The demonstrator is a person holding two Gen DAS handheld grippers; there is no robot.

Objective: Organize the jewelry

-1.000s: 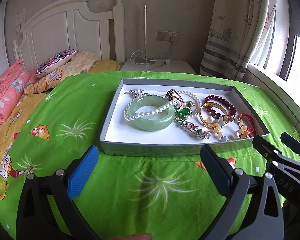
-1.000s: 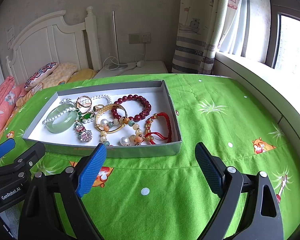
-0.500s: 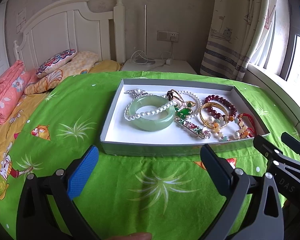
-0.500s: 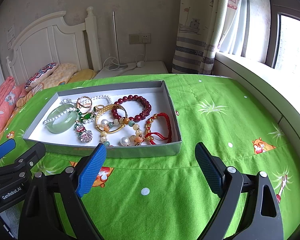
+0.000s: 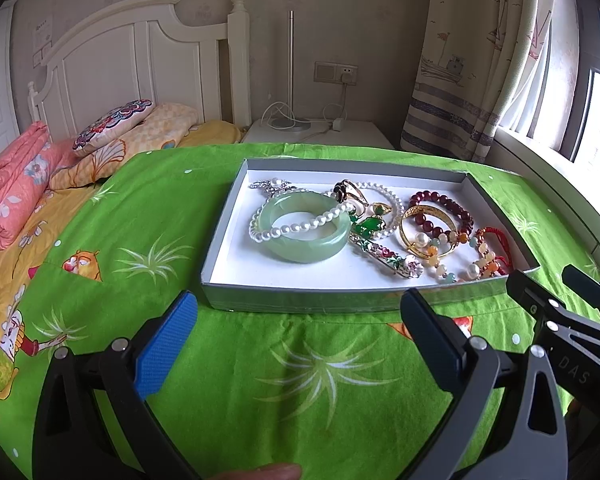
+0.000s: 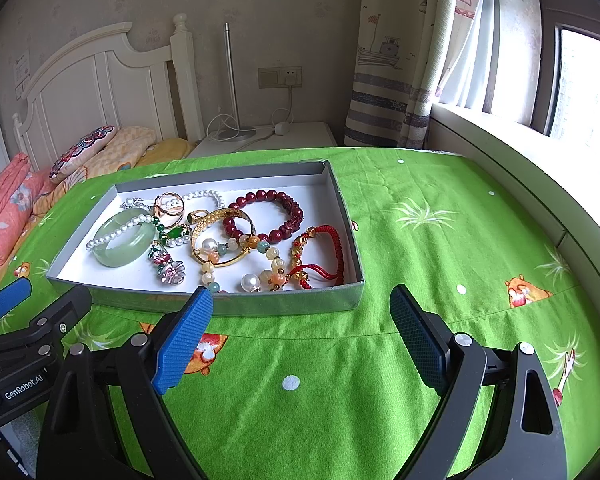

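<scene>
Item: jewelry heaped in grey tray (image 5: pixel 284 294), jade bangle (image 5: pixel 304 226) at its 9 o'clock. My left hand-held gripper (image 5: pixel 300 316) and right hand-held gripper (image 6: pixel 302 314): spread apart, empty. Nothing shifted since a second ago; sorting stage undetermined.

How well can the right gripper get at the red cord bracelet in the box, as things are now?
Probably yes. The right gripper is open and holds nothing. The red cord bracelet lies at the right end of the grey box, uncovered from above. Only the low front wall stands between, and mixed beads touch the bracelet's left side.
</scene>
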